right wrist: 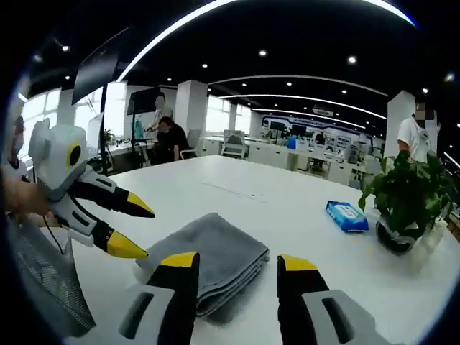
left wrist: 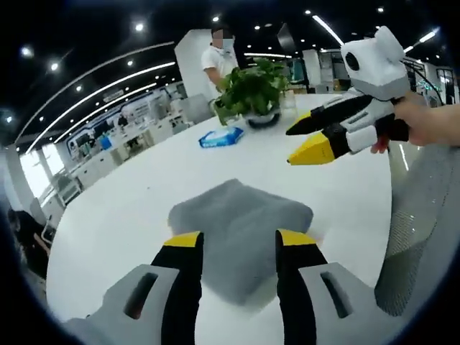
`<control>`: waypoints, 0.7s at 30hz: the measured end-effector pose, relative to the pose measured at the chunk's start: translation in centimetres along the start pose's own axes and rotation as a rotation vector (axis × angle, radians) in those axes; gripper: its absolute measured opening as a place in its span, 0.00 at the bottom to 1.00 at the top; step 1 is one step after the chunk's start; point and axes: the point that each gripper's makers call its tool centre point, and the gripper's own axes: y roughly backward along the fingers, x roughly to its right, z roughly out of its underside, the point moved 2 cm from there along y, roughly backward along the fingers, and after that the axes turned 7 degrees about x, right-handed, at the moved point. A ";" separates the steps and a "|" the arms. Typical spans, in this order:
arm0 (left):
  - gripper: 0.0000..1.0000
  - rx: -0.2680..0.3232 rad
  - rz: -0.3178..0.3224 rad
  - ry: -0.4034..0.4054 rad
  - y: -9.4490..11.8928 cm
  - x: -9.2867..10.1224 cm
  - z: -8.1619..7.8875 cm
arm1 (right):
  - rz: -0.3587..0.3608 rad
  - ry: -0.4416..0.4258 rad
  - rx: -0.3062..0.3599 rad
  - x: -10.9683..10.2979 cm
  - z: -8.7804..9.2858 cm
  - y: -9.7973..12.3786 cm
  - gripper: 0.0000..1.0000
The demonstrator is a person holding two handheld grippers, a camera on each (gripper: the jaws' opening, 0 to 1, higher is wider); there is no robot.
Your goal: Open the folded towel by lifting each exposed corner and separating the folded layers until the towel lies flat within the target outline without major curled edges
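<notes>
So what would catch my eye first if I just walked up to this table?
Probably the grey folded towel lying on the white table, with the left gripper open just over its near edge. The right gripper hangs open above the table beyond it, yellow-tipped and held in a hand. Further back stand a leafy potted plant and a blue wipes pack.

The left gripper (left wrist: 238,242) hovered with jaws apart over the folded grey towel (left wrist: 241,230) on the white desk (left wrist: 129,201); the right gripper (left wrist: 310,140) hung open beyond.
</notes>
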 end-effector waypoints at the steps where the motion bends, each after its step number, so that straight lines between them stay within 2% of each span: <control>1: 0.37 -0.001 -0.004 0.000 -0.1 0.1 0.2 | 0.002 -0.004 0.007 0.0 0.0 0.2 0.38; 3: 0.36 -0.006 -0.007 0.002 -0.2 0.5 0.9 | 0.005 0.028 -0.001 0.2 -0.2 0.3 0.34; 4: 0.36 -0.005 -0.009 0.006 -0.2 0.7 1.1 | 0.023 0.053 0.019 0.7 -0.5 0.2 0.31; 6: 0.36 -0.007 0.005 0.015 -0.4 1.3 1.5 | 0.021 0.015 -0.003 1.1 0.1 -0.1 0.30; 8: 0.36 -0.024 0.032 0.000 -0.8 1.9 1.8 | 0.008 -0.060 -0.036 0.9 1.1 -0.2 0.30; 11: 0.36 -0.033 0.055 -0.040 -1.6 2.6 1.9 | -0.004 -0.053 -0.053 0.6 1.6 -0.4 0.30; 17: 0.36 -0.032 0.132 -0.036 -3.7 5.0 1.1 | -0.055 -0.090 -0.083 -0.6 2.5 -1.0 0.29; 21: 0.35 -0.034 0.177 -0.105 -5.3 7.0 1.0 | -0.052 -0.144 -0.107 -0.5 3.1 -0.8 0.29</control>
